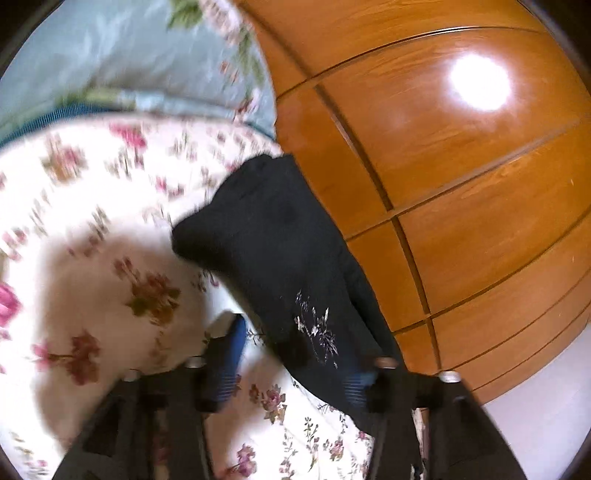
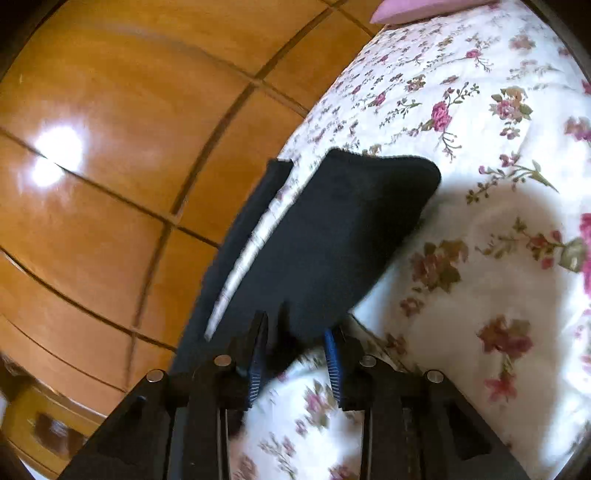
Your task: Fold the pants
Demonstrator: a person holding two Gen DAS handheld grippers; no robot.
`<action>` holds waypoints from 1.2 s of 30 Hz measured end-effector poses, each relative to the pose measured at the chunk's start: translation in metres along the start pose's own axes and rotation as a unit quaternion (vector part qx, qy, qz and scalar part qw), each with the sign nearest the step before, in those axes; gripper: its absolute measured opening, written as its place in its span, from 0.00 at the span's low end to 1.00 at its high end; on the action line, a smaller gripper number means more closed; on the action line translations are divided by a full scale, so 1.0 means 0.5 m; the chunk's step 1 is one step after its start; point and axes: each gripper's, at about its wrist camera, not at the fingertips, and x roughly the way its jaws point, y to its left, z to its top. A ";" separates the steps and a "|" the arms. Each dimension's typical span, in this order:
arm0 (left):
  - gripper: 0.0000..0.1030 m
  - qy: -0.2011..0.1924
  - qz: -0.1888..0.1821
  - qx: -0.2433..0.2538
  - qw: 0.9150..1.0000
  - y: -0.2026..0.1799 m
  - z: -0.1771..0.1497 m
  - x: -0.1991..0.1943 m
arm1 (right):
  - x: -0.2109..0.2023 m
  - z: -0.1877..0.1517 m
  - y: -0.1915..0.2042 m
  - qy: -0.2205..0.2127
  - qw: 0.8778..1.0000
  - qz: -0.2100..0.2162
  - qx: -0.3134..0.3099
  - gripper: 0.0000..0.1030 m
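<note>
Black pants (image 1: 280, 266) with a small pale embroidered motif lie along the edge of a bed with a floral cover (image 1: 92, 258), next to the wooden panel. In the right wrist view the pants (image 2: 325, 236) show a light strip along one fold. My left gripper (image 1: 295, 354) is open, jaws wide; the right finger is under or against the black cloth, the left finger (image 1: 229, 362) over the bedcover. My right gripper (image 2: 295, 343) is open, with the near end of the pants between its blue-padded fingers (image 2: 332, 354).
A glossy orange wooden panelled surface (image 1: 443, 166) runs right beside the bed and reflects a lamp. A pale blue floral pillow (image 1: 129, 55) lies at the far end in the left view. A pink pillow (image 2: 413, 7) shows at the top of the right view.
</note>
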 end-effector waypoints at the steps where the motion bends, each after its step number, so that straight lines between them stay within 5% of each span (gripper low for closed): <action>1: 0.54 -0.008 0.007 0.007 1.000 -0.006 0.000 0.003 | 0.000 0.004 0.002 -0.005 1.000 0.005 0.002 0.47; 4: 0.65 -0.012 0.010 0.035 0.999 -0.031 0.002 0.024 | 0.010 0.019 0.020 -0.019 1.000 0.008 -0.006 0.58; 8: 0.64 -0.003 0.033 0.063 0.997 -0.047 0.018 0.069 | 0.038 0.037 0.027 -0.031 0.999 -0.016 -0.026 0.47; 10: 0.47 -0.016 0.057 0.069 0.996 -0.048 0.023 0.079 | 0.055 0.040 0.018 -0.029 0.998 -0.043 -0.033 0.15; 13: 0.07 0.010 0.089 0.057 0.994 -0.035 0.034 0.106 | 0.062 0.047 -0.001 -0.029 0.998 -0.047 -0.013 0.08; 25: 0.05 -0.020 0.017 0.078 0.997 -0.071 0.013 -0.042 | -0.048 0.073 0.054 -0.065 0.995 -0.039 -0.070 0.08; 36: 0.06 0.004 0.047 0.057 0.997 0.000 -0.075 -0.131 | -0.155 0.051 -0.033 -0.054 0.992 -0.086 -0.072 0.08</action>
